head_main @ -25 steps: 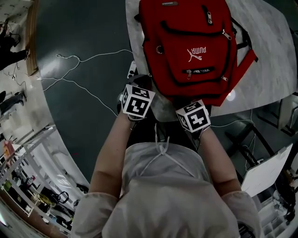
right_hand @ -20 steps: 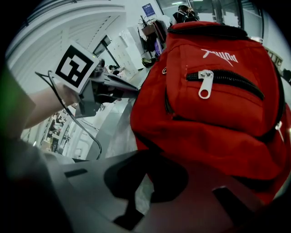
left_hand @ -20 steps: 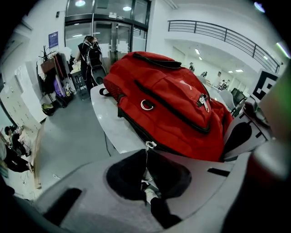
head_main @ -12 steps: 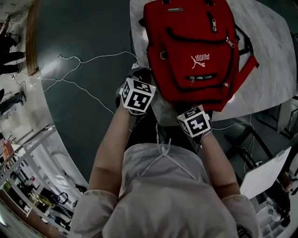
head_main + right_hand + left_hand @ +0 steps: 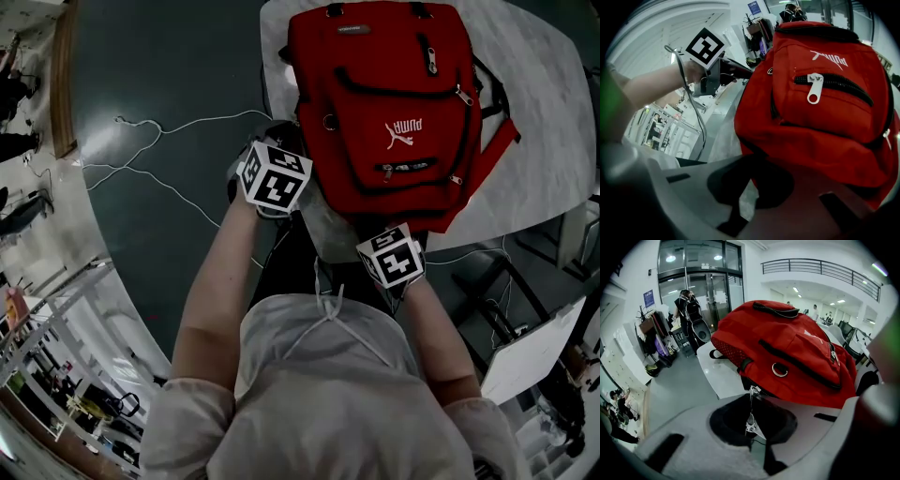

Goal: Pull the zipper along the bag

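A red backpack [image 5: 389,103] lies flat on a white table [image 5: 544,112], front side up. My left gripper [image 5: 751,423] is at the bag's left side [image 5: 298,141] and is shut on a small metal zipper pull [image 5: 750,419]. The pull stretches taut to its slider [image 5: 753,390] on the bag's lower side seam. My right gripper [image 5: 749,190] is at the bag's bottom edge [image 5: 401,214], jaws shut, with red fabric [image 5: 754,145] running into them. A silver pull [image 5: 814,89] hangs on the front pocket zip.
White cables [image 5: 159,122] trail over the dark floor left of the table. The bag's black straps [image 5: 492,89] stick out at its right side. A person [image 5: 689,310] stands by glass doors far behind. Shelving [image 5: 56,375] stands at lower left.
My left gripper has moved up along the bag's left side, away from the bottom corner. The right gripper stays at the bag's bottom edge.
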Demonstrator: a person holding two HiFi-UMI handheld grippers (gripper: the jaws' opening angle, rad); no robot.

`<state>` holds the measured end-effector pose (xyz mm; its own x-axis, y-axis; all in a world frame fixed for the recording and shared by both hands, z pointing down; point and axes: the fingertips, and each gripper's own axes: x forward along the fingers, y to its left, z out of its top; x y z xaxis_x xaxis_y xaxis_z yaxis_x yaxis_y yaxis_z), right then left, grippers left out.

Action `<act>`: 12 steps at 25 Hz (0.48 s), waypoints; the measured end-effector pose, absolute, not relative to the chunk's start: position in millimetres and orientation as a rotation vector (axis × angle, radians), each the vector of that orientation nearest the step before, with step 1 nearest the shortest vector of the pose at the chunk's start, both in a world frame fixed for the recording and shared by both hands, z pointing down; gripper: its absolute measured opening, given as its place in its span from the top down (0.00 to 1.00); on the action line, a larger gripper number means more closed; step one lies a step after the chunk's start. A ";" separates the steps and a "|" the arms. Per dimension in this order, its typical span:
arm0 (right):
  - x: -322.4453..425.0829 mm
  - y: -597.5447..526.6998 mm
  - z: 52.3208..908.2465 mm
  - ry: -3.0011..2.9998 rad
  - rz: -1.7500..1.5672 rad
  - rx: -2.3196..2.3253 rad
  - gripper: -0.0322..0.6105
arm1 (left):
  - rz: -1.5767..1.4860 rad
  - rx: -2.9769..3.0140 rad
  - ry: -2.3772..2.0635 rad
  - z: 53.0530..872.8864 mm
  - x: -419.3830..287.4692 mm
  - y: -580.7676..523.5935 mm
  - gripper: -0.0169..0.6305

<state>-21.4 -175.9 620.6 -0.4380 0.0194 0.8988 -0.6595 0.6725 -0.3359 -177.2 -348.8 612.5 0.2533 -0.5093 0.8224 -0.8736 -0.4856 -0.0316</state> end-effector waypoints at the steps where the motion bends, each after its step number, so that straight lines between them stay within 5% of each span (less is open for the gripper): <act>1: -21.8 -176.2 620.5 -1.885 0.856 0.501 0.91 | 1.119 2.101 -1.253 613.2 -178.4 -352.5 0.94; 12: -23.8 -179.9 621.4 -1.896 0.915 0.503 0.91 | 1.143 2.135 -1.224 621.8 -179.0 -369.8 0.94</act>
